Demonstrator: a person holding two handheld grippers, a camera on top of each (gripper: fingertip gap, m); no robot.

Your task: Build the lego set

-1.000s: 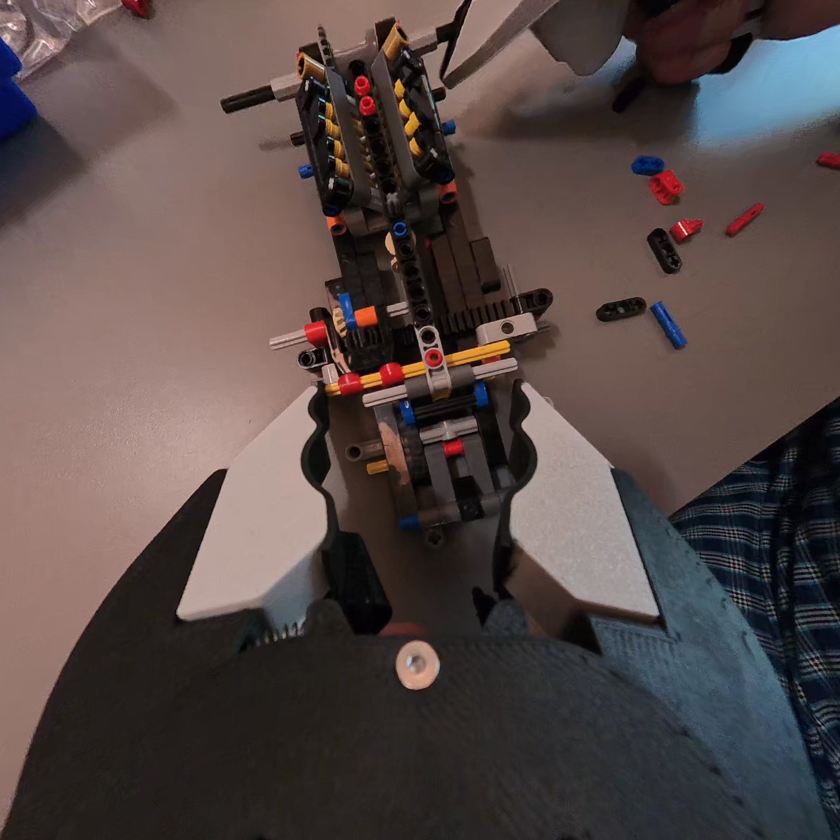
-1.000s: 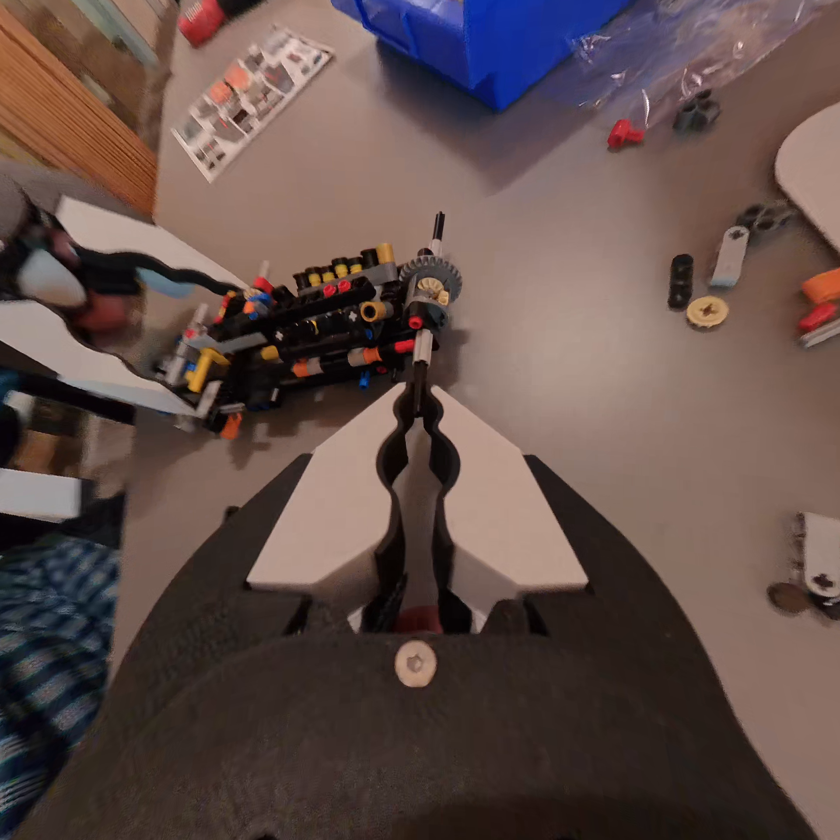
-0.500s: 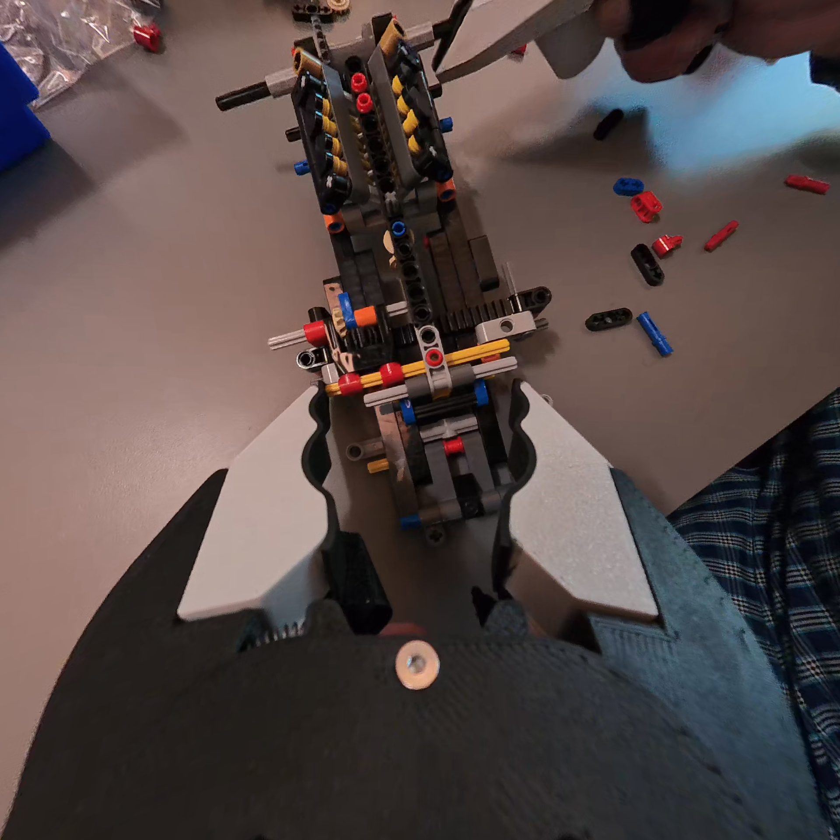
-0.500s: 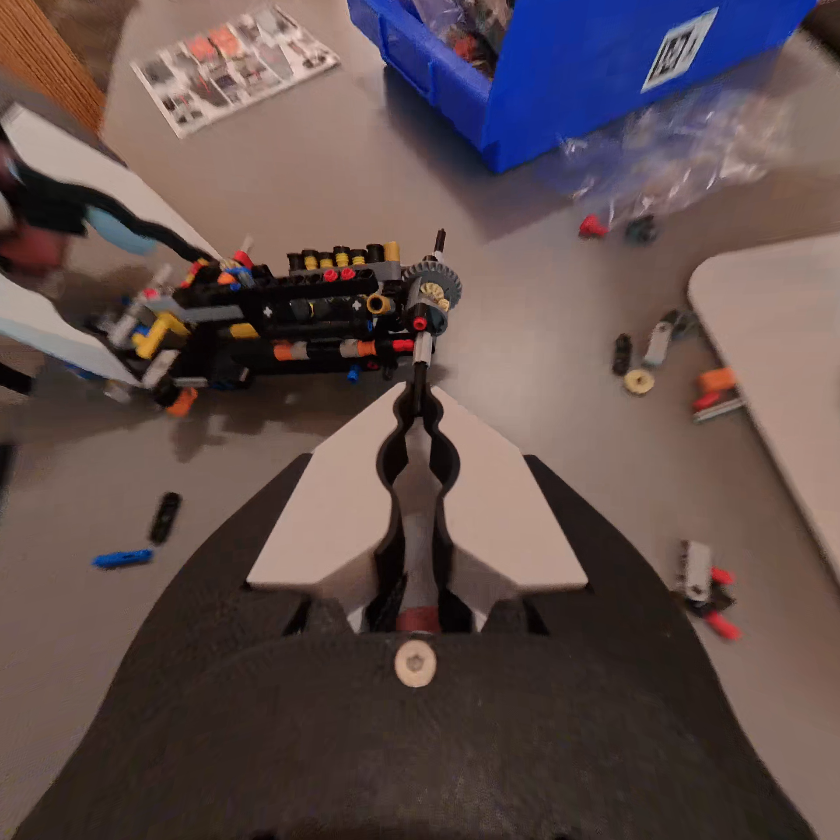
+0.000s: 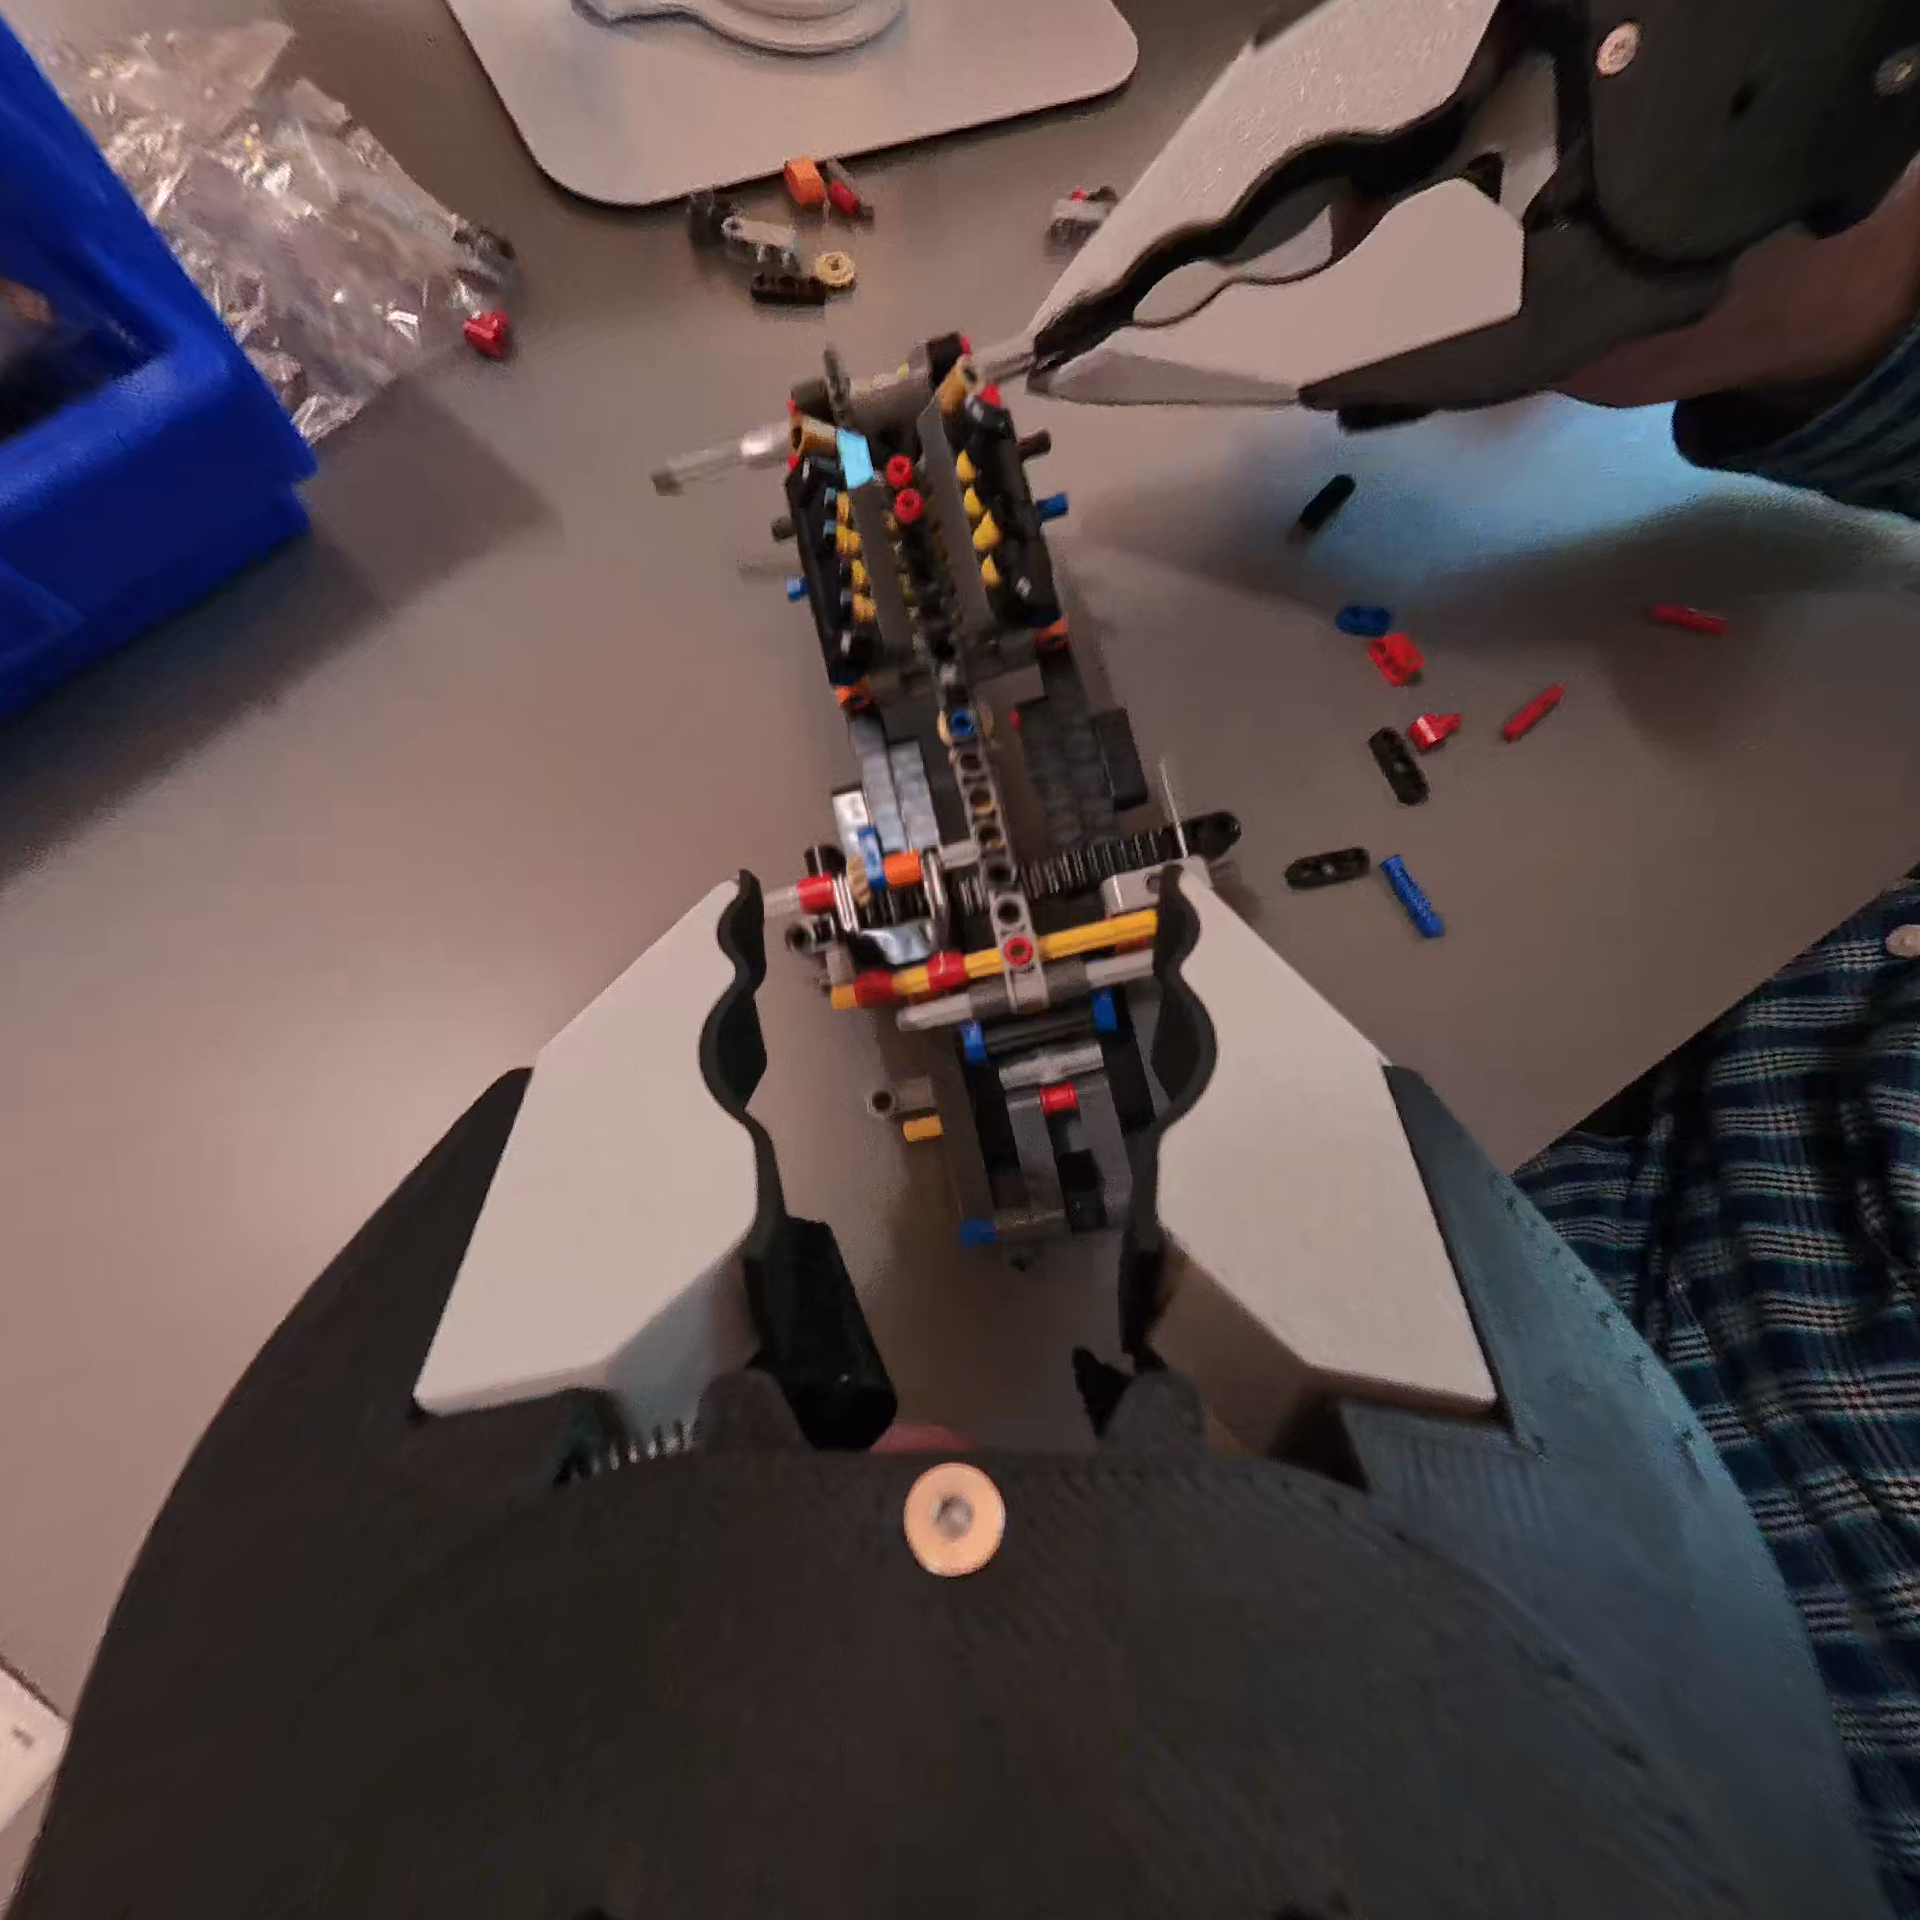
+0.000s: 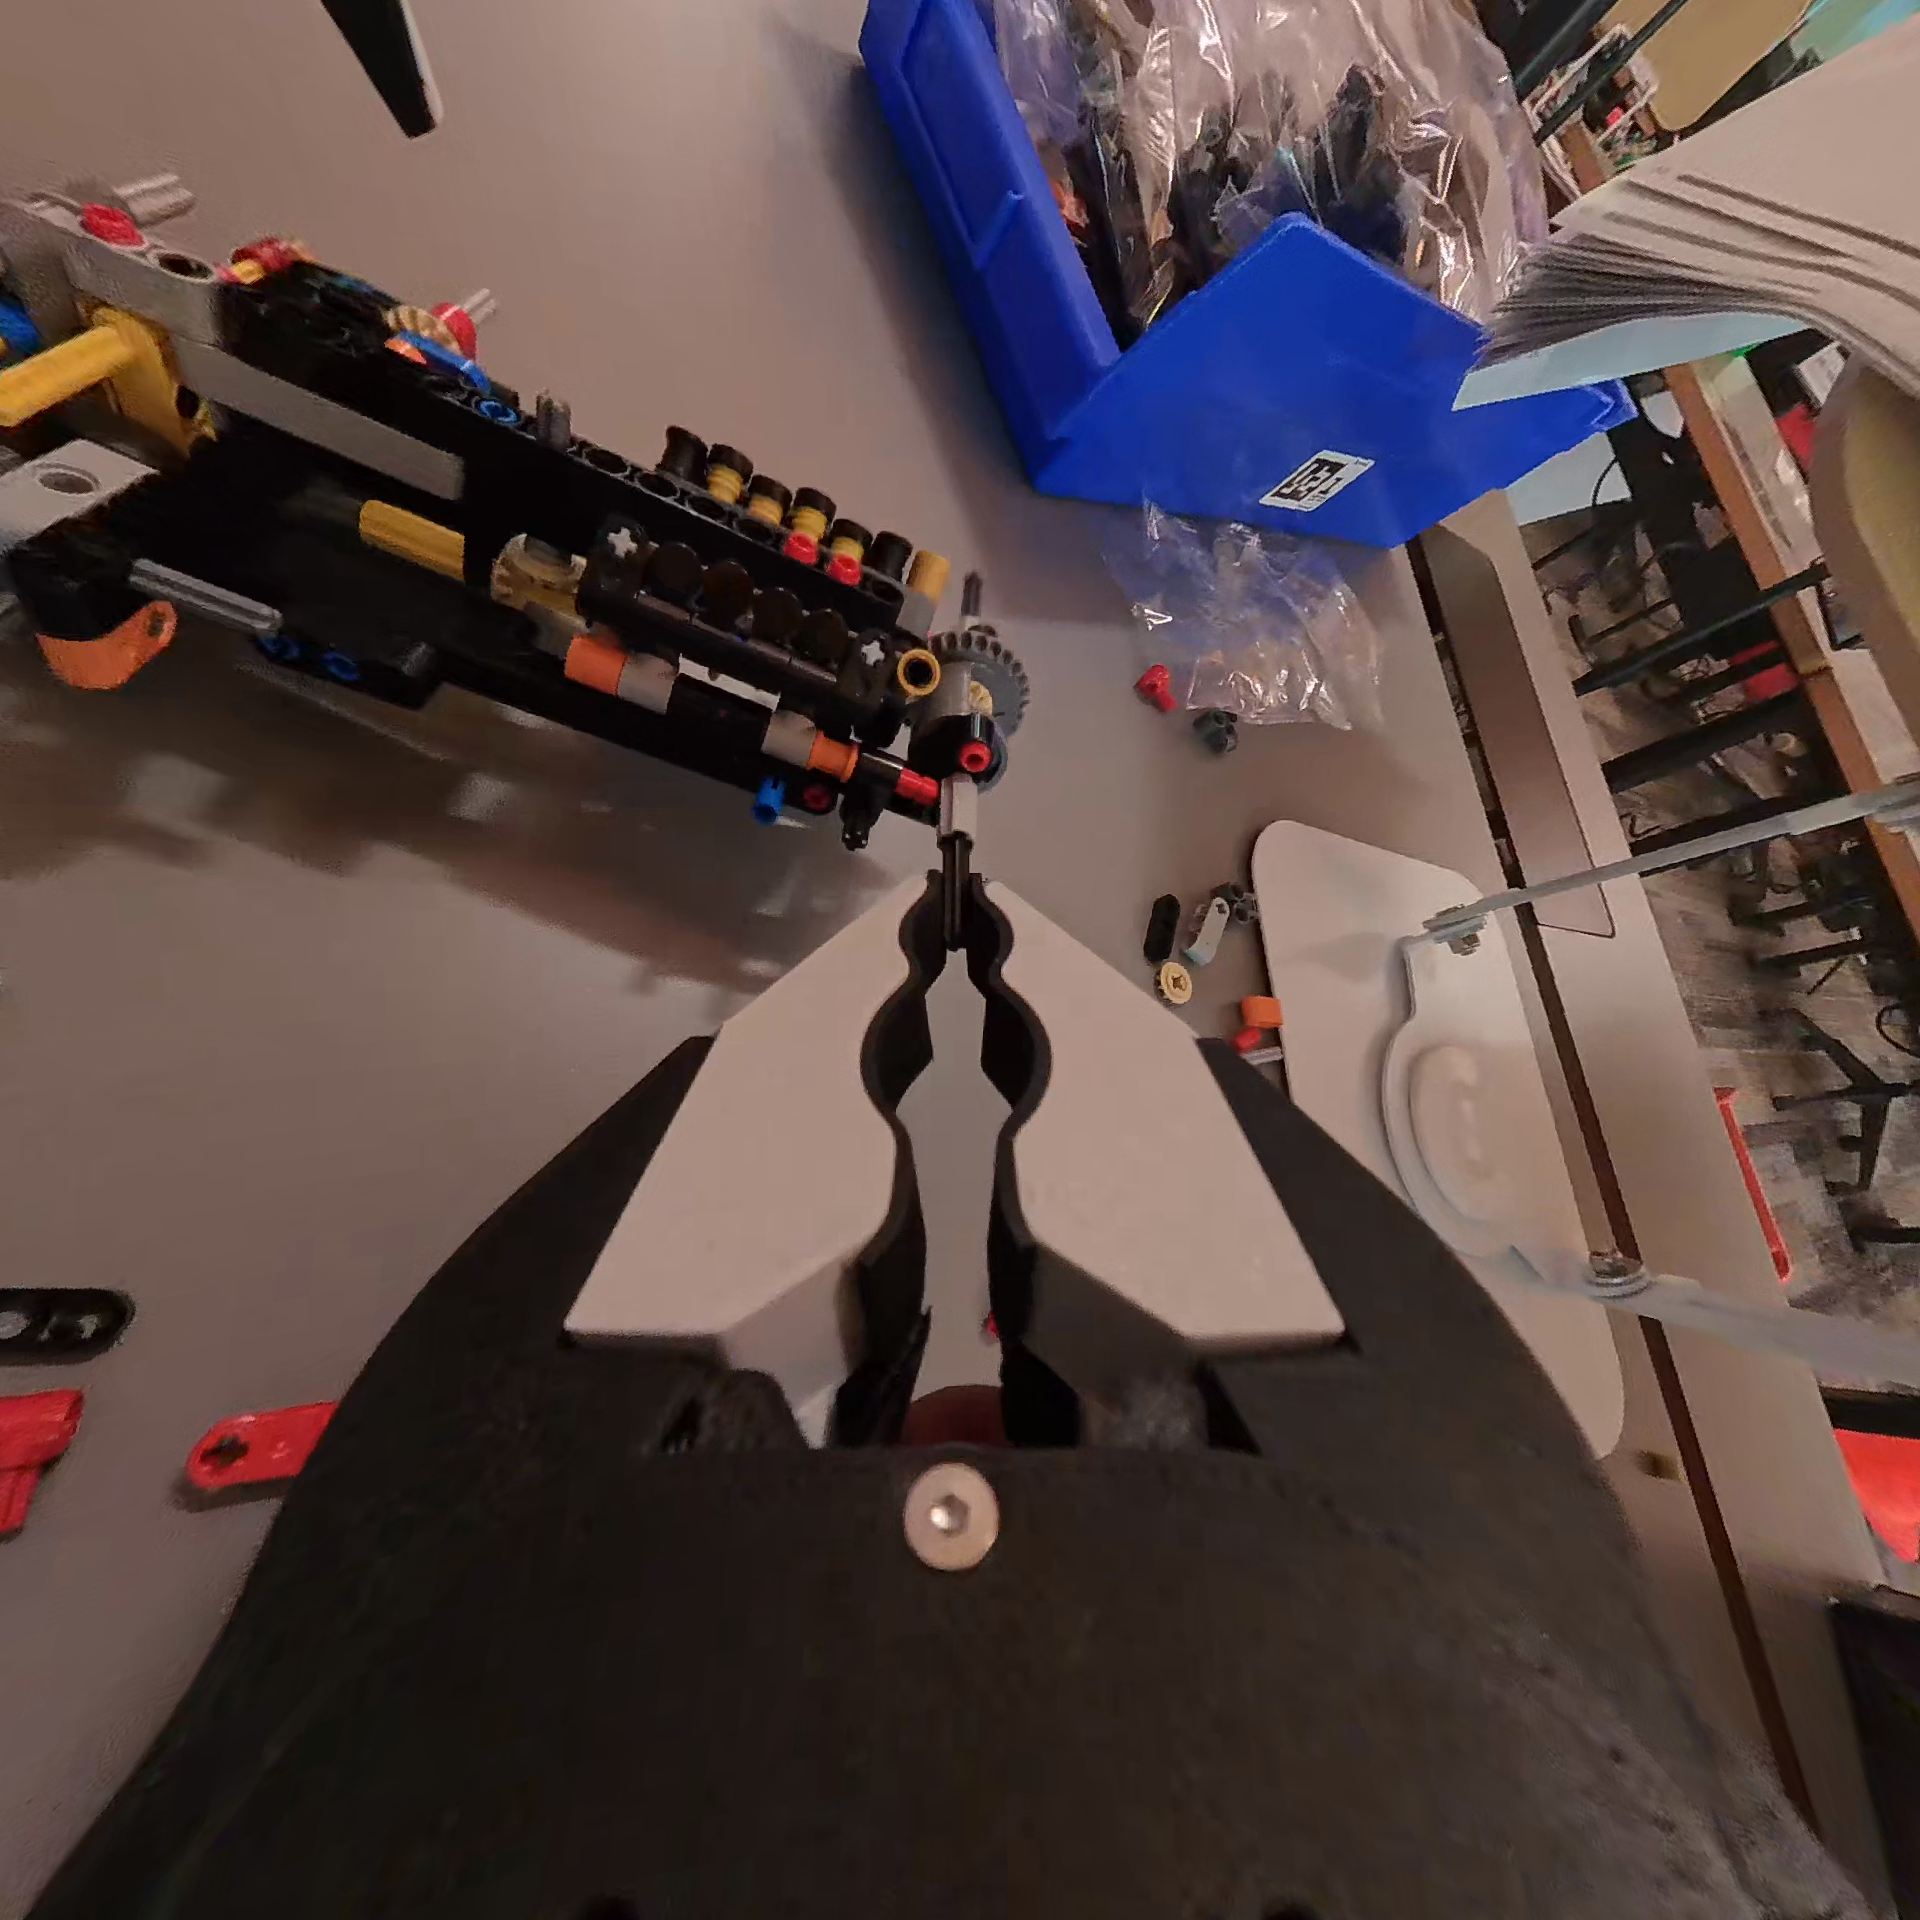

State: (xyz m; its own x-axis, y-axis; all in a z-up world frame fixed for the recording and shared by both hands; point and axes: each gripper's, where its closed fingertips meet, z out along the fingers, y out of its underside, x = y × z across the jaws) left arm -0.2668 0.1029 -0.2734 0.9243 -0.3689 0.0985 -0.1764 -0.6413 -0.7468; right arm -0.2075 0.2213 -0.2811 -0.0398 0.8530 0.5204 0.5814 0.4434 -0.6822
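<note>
Chassis (image 5: 966, 790) of the lego set, a long black build studded with yellow, red and blue pins, lies on the grey table (image 5: 436, 790) near its middle, one end toward the person's edge and the other pointing at the far edge, where a pale mat (image 5: 831, 94) sits. The left gripper (image 5: 961, 935) is spread wide, its fingers straddling the near end of the build around the yellow cross rod; the right-hand finger looks to be touching or just beside the side of the build, the left-hand one stands apart, so it brackets rather than clamps. The right gripper (image 6: 956, 904) is pressed together on the tip of a thin black axle (image 6: 954, 873) that sticks out sideways from the far end, just below a grey gear (image 6: 982, 681). The step in hand seems to be seating or sliding this axle through the end of the chassis while the other tool steadies the body. The next move probably calls for a straight push or pull along the axle's own line, with the left fingers narrowed enough to stop the build skidting; whether the axle goes in or comes out cannot be told. Loose red, blue and black pieces (image 5: 1397, 717) lie toward the right edge, and a blue bin (image 6: 1195, 343) with a clear plastic bag (image 6: 1247, 623) of parts stands toward the far left corner.
</note>
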